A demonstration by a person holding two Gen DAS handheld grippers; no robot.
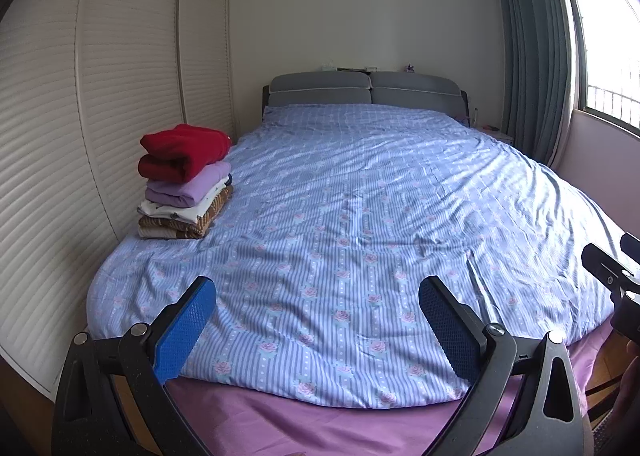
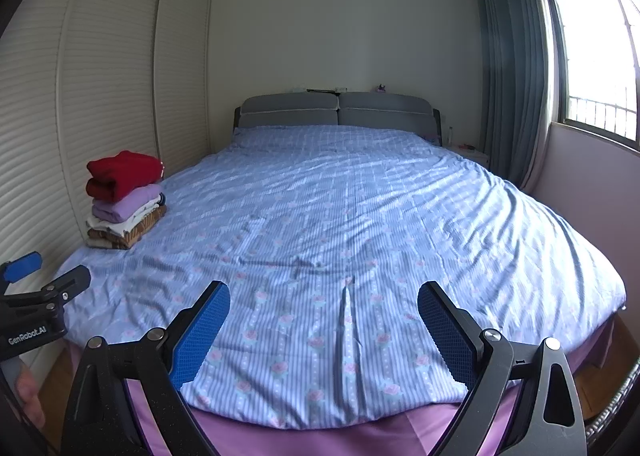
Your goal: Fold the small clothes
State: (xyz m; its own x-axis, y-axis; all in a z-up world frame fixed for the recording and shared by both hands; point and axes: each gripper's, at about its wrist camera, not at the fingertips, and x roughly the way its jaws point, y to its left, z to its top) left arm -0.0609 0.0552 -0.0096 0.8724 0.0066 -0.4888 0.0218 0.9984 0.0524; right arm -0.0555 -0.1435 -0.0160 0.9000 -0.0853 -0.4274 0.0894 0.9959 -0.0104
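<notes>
Folded clothes [image 1: 185,181] lie well ahead-left of both spread hand-held grippers.

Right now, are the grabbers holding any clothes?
No. The left gripper and right gripper are both open with nothing between their fingers; the folded clothes stack sits untouched on the bed.

Both wrist cameras sit low at the foot of the bed [image 1: 340,216], facing along it toward the headboard [image 1: 364,90]. The left view stands nearer the wardrobe [image 1: 100,96] side, the right view beside it. They share the bed, the folded stack [image 2: 124,200], curtain [image 2: 512,68] and window [image 2: 596,56].
</notes>
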